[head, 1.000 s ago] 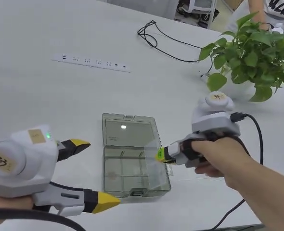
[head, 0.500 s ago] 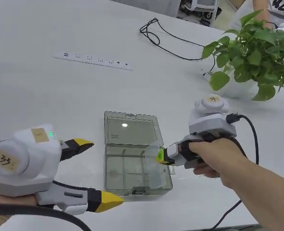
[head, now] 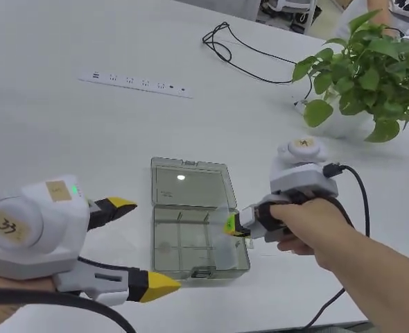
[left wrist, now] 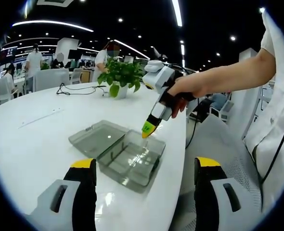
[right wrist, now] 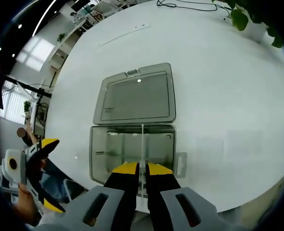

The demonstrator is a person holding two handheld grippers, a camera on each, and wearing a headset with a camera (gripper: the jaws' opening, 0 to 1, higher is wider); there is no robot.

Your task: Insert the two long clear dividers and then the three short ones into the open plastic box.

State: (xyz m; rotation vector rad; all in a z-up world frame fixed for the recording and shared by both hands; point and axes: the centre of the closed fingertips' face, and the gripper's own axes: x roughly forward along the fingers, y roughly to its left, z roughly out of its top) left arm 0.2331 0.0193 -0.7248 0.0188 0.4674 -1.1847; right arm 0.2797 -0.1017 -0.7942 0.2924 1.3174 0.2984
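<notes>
The right gripper [right wrist: 142, 167] pinches a thin clear divider [right wrist: 142, 142] edge-on, its long axis running straight up-frame across the smoky open box [right wrist: 95, 144] at frame centre. The left gripper [head: 145, 243] gapes wide, empty, lower left.

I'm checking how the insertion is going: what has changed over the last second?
Little. The right gripper, shut on a divider, edged slightly further in over the box. The small shift of the whole picture is the camera's. The left gripper, open, kept hovering left of the box, which stayed put with its lid lying flat.
</notes>
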